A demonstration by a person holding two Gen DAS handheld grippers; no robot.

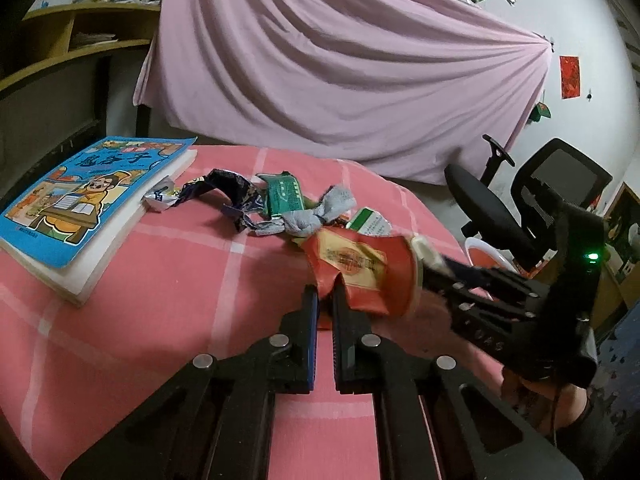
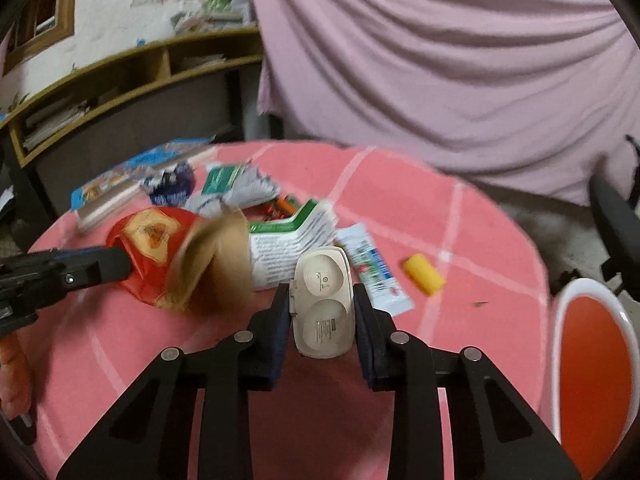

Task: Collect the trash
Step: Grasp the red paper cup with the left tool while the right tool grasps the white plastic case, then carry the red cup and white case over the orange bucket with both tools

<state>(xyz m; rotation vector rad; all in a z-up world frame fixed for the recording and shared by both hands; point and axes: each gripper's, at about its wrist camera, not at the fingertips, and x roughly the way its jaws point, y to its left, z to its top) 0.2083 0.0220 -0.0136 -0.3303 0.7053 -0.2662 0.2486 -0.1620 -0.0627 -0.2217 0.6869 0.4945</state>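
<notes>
The support is a round table covered by a pink checked cloth (image 1: 160, 280). At the left of the left wrist view a blue picture book (image 1: 80, 200) lies flat on it. Across the centre runs a strip of litter: a dark blue wrapper (image 1: 228, 188), a green packet (image 1: 284, 196), a grey crumpled wad (image 1: 320, 212). In the right wrist view, right of centre, a white tube (image 2: 376, 268) and a yellow piece (image 2: 424, 278) lie apart on the cloth.
</notes>
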